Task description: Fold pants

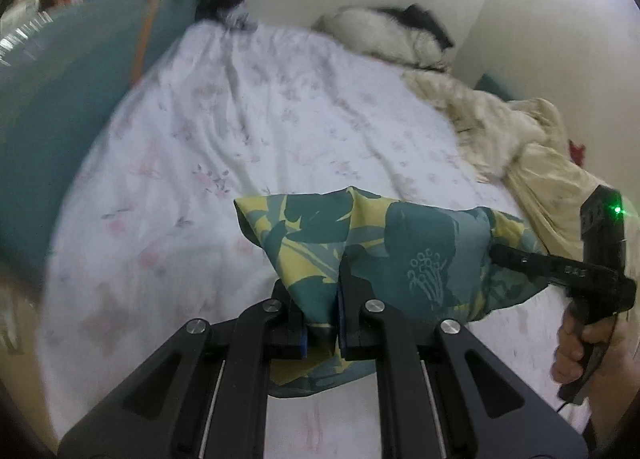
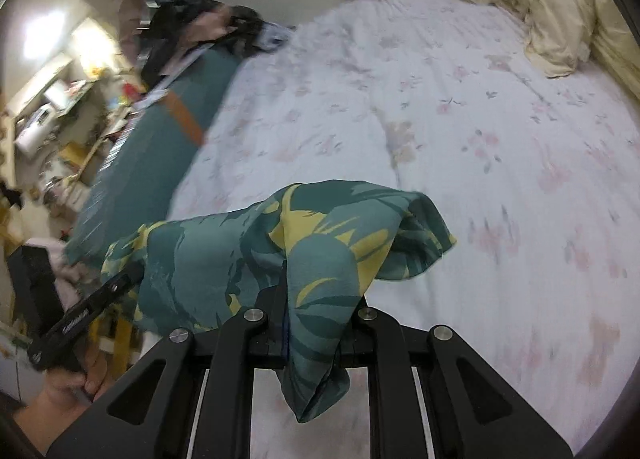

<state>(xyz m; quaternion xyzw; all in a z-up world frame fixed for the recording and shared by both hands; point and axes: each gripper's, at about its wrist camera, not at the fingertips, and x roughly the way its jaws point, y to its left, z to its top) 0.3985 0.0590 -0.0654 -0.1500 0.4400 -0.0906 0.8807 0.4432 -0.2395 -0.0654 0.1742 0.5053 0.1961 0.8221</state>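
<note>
Left gripper [image 1: 320, 299]: jaws closed on a bunched fold of the pants [image 1: 360, 243], cloth pinched between the pads and spilling out below the fingers. Right gripper [image 2: 316, 299]: jaws closed on the pants too, cloth draped over and down between the fingers. Both clamp the same garment, one at each end, held above the bed [image 1: 240, 119]. Right hand [image 1: 576, 347] wraps its gripper's handle, to the right of the pants. Left hand [image 2: 68, 383] grips its handle, low and left of the pants.

Floral white bedsheet [image 2: 460, 131], crumpled cream blanket [image 2: 552, 15], teal bed frame [image 2: 152, 163], cluttered shelves [image 2: 52, 115] beyond
</note>
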